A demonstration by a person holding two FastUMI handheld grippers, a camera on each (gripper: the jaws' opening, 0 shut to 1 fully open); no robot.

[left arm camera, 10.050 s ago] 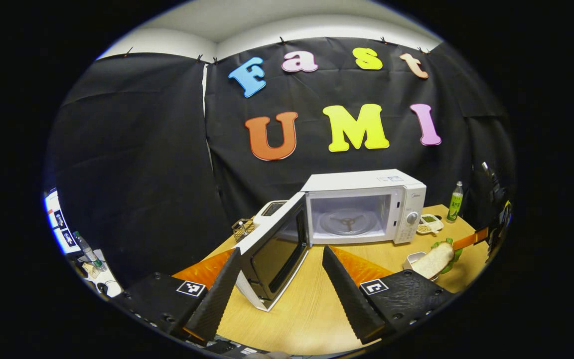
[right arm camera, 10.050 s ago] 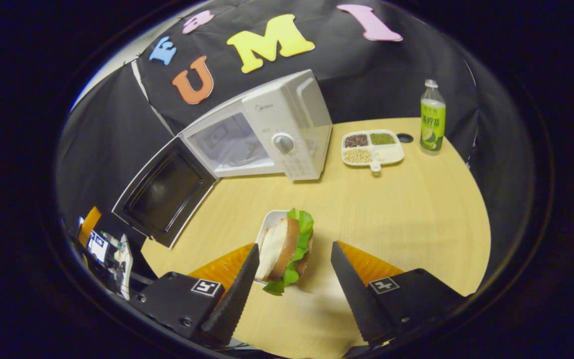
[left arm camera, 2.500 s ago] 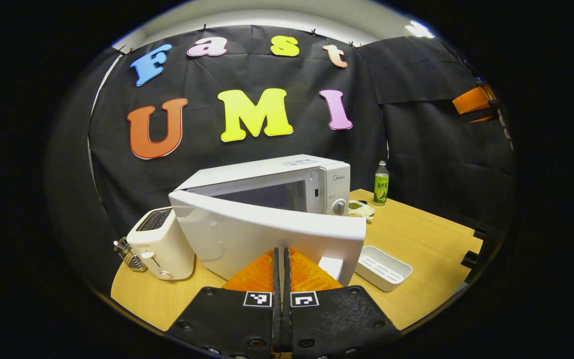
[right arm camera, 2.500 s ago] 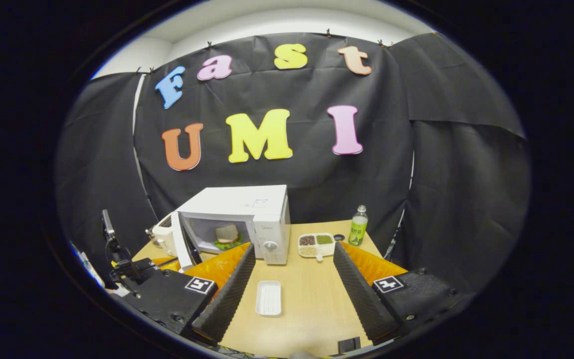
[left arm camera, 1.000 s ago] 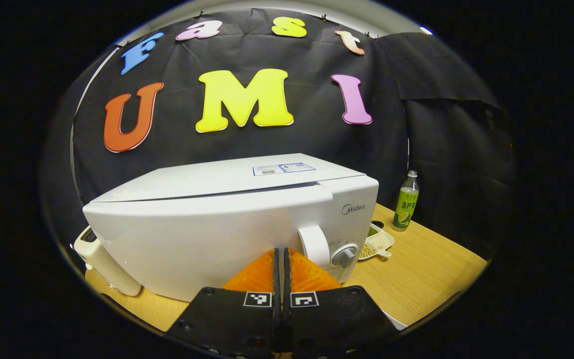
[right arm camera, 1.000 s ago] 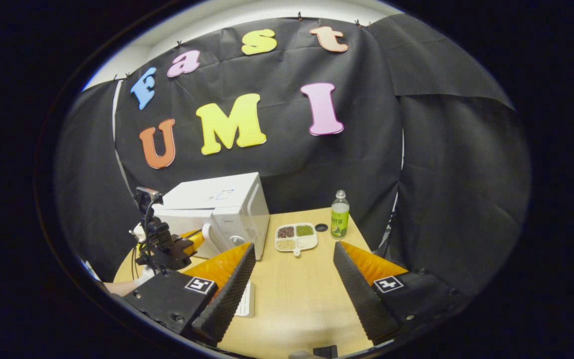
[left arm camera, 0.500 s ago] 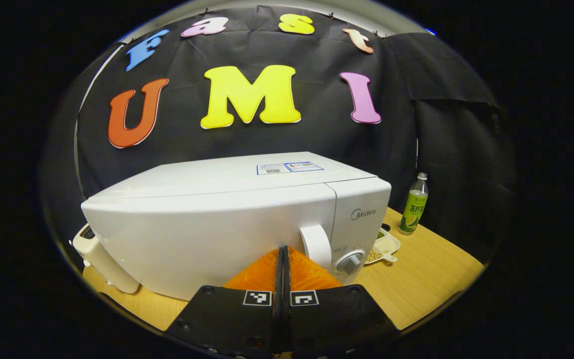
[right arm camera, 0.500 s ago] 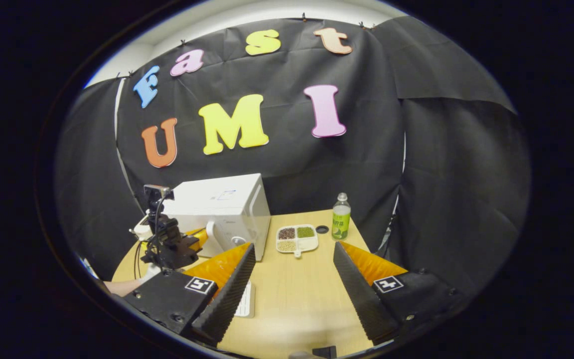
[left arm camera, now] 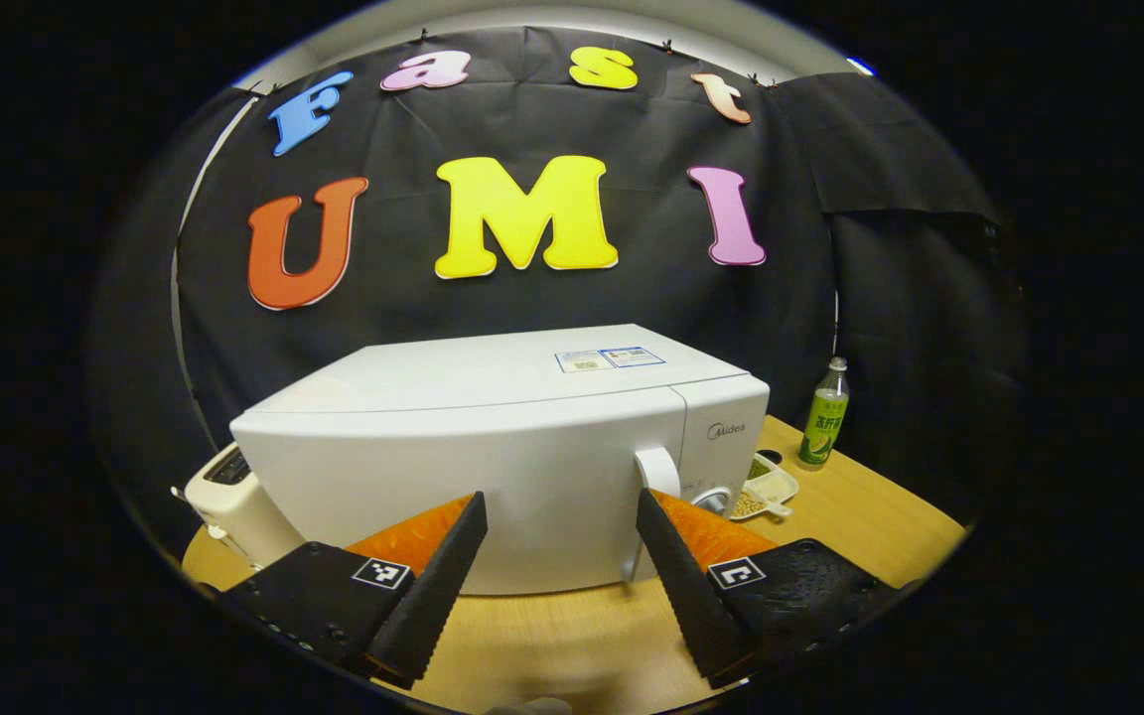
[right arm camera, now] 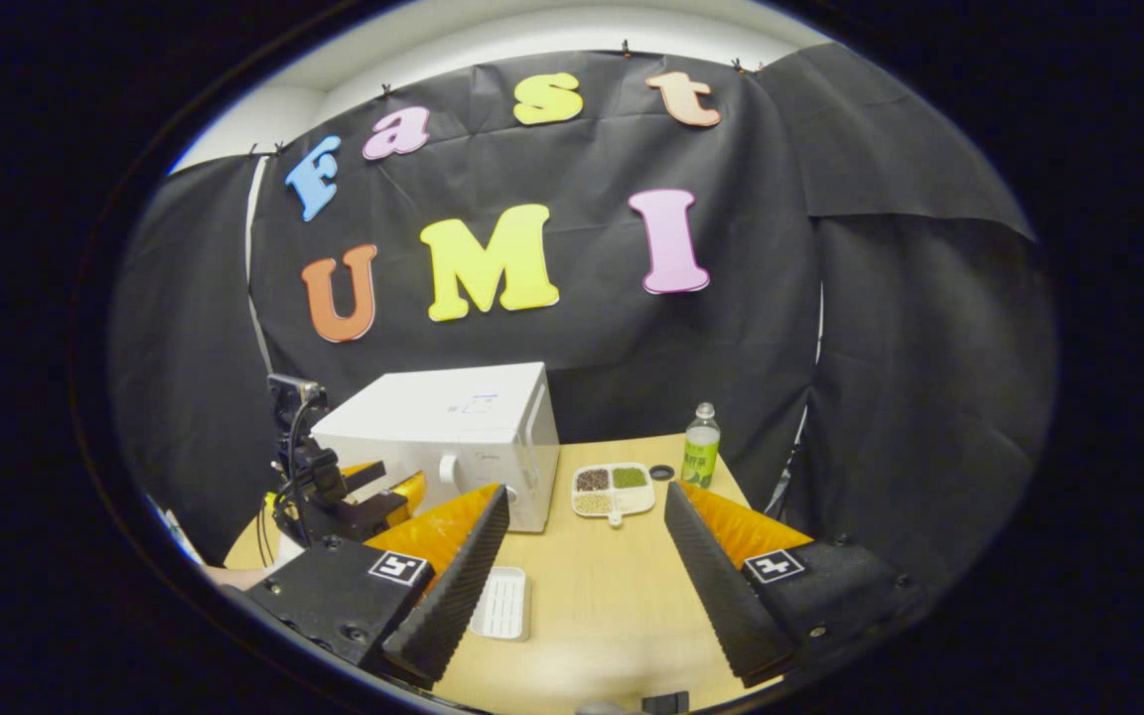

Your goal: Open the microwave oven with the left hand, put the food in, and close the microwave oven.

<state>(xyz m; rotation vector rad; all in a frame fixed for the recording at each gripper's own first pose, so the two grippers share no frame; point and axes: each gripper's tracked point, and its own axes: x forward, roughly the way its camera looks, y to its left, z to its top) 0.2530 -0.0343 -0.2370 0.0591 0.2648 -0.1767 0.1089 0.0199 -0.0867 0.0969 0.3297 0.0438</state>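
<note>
Two grippers, both with jaws spread and empty. Left gripper (left arm camera: 557, 556) faces the microwave's (left arm camera: 493, 447) shut door, handle (left arm camera: 653, 475) just right of centre (food presumably inside). Right gripper (right arm camera: 582, 556) hangs well apart over the table (right arm camera: 602, 596).

Black cloth wall (right arm camera: 731, 328) behind light wooden table (right arm camera: 602, 586); white ceiling strip (right arm camera: 532, 30) above cloth; even indoor light.
</note>
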